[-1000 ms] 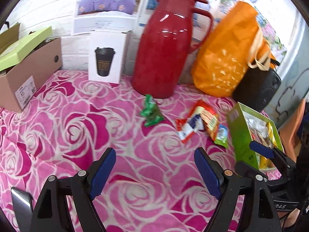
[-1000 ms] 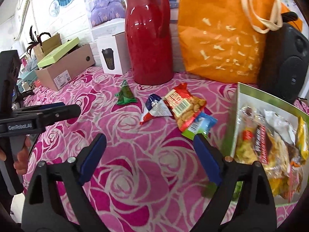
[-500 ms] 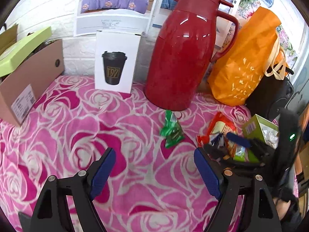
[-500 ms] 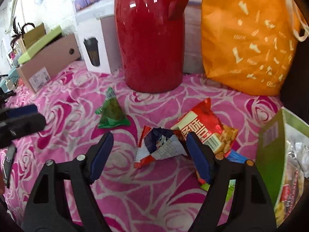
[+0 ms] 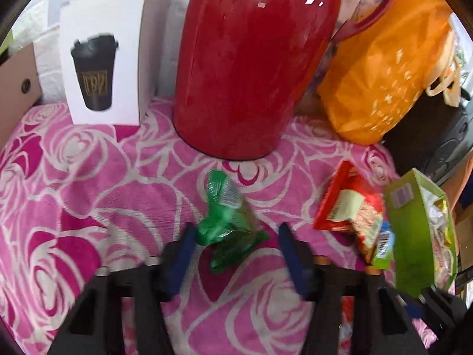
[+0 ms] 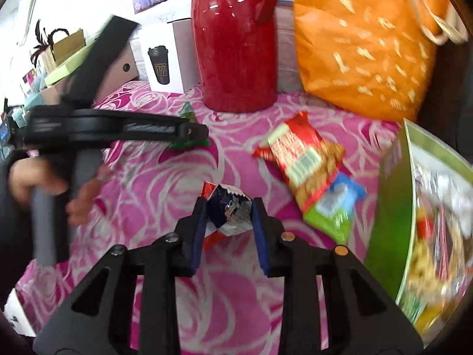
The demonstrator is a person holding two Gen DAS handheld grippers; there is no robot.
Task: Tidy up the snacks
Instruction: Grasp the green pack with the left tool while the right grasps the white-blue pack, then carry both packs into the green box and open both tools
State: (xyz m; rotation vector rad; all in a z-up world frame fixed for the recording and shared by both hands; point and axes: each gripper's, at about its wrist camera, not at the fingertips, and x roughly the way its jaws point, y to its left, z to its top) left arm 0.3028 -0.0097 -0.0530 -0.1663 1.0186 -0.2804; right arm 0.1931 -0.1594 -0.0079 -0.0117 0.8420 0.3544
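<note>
A: Which step is this?

B: Picking up, I'd say. The right gripper (image 6: 227, 219) has its blue pads pressed on either side of a small crinkly blue-and-white packet (image 6: 229, 214), red at one corner, just above the rose-patterned pink cloth (image 6: 153, 183). The left gripper (image 5: 236, 238) is partly open around a green foil packet (image 5: 229, 222); one pad seems to touch it and the other stands apart, so it has no hold yet.

A: And next?

B: Probably carrying the packet to the green box (image 6: 390, 201) on the right, already full of shiny wrappers. The left fingers need to narrow on the puffy green packet. A red bag (image 6: 298, 153) and a small blue-green packet (image 6: 334, 207) lie flat beside the box.

A: Anything hard nearby?

B: A glossy red jug (image 5: 251, 59) stands just behind.
</note>
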